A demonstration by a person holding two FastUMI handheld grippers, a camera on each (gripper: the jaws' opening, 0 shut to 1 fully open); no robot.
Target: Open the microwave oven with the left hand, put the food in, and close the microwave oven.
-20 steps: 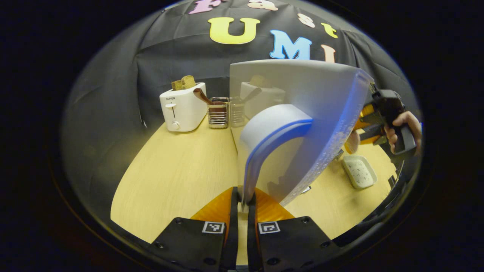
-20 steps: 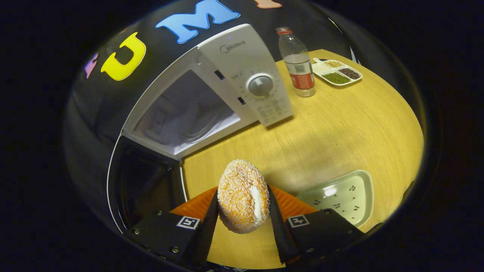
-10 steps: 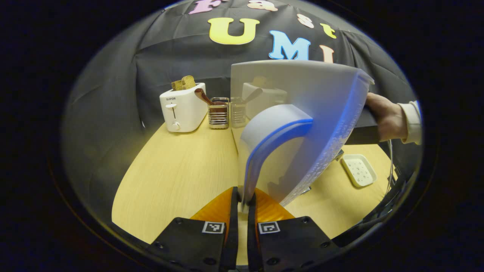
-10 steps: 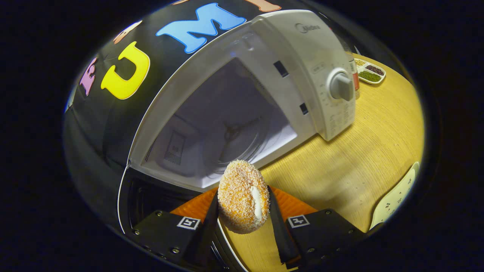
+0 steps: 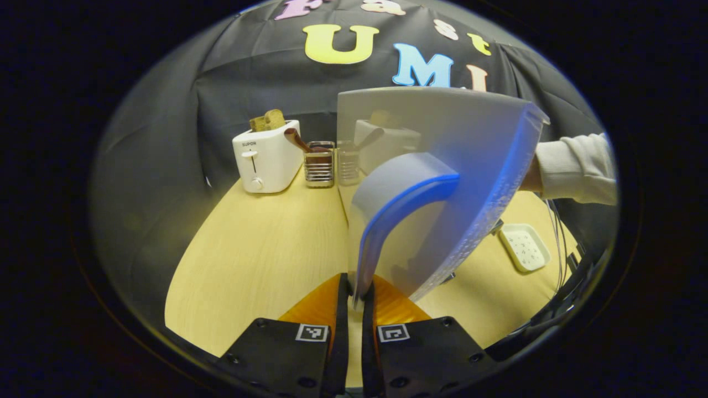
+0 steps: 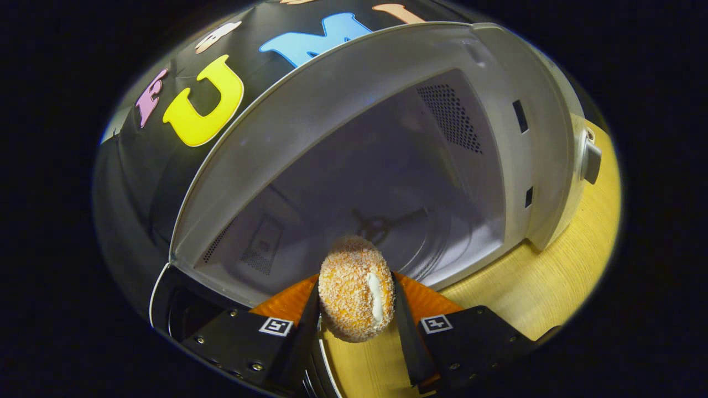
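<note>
The microwave oven [image 6: 387,138] looms far larger in the right gripper view than a second ago, its open cavity now right ahead, so the right gripper [image 6: 355,315] has closed in on the mouth and the food should go onto the turntable [image 6: 398,232] next. The door [image 5: 442,166] stands swung wide, as it did a second ago, the left gripper [image 5: 354,298] clamped together on the lower end of its handle [image 5: 387,210]. In the left gripper view, beyond the door's right edge, a sleeve [image 5: 575,168] has replaced the far-off gripper seen earlier. The food [image 6: 357,296], a crumb-coated roll with a white filling, sits pinched between the right gripper's fingers just outside the cavity, not yet set down. On the table [image 5: 260,249], the toaster [image 5: 266,157] at far left holds bread, the wire holder [image 5: 319,165] beside it holds a spoon, and the small dish [image 5: 524,250] at right lies bare.
</note>
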